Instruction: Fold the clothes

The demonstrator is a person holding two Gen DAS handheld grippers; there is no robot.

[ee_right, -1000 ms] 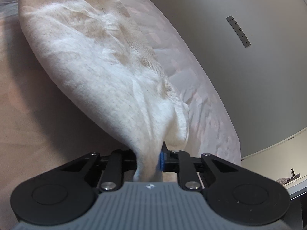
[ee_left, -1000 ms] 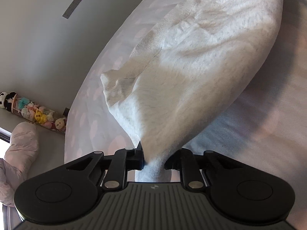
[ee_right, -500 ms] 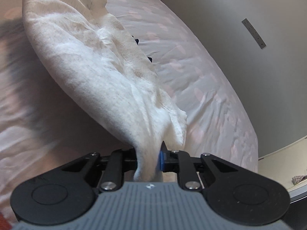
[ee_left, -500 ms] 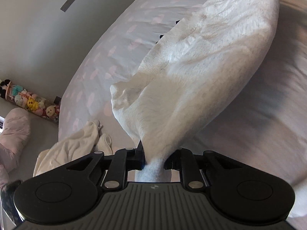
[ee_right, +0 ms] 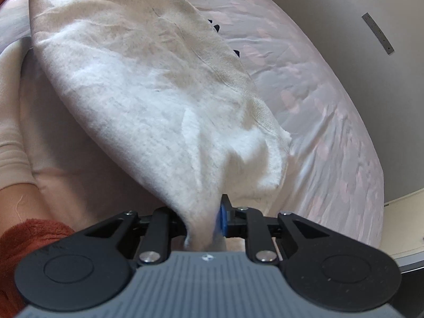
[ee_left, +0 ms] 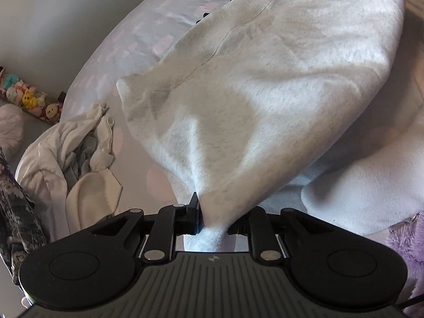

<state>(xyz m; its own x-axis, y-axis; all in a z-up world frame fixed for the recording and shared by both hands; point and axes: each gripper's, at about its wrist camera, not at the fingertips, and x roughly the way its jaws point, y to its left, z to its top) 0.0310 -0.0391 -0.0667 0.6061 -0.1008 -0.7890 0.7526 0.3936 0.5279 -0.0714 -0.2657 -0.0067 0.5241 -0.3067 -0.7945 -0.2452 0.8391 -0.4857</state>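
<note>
A pale grey fleece sweatshirt hangs stretched between my two grippers above the bed. My left gripper is shut on one bunched corner of it, near a ribbed hem. The same sweatshirt fills the right wrist view, where my right gripper is shut on its other corner. Its lower part lies below on the bed sheet, which is pale with pink blotches. The far side of the garment is hidden.
A heap of white and grey clothes lies on the bed at the left. A camouflage-patterned cloth and a purple fuzzy item sit at the near edges. Stuffed toys line the wall. An orange fleece lies near left.
Both grippers have come lower and closer to the bed, carrying the sweatshirt with them. The heap of clothes and the garment's lower part on the bed have come into view.
</note>
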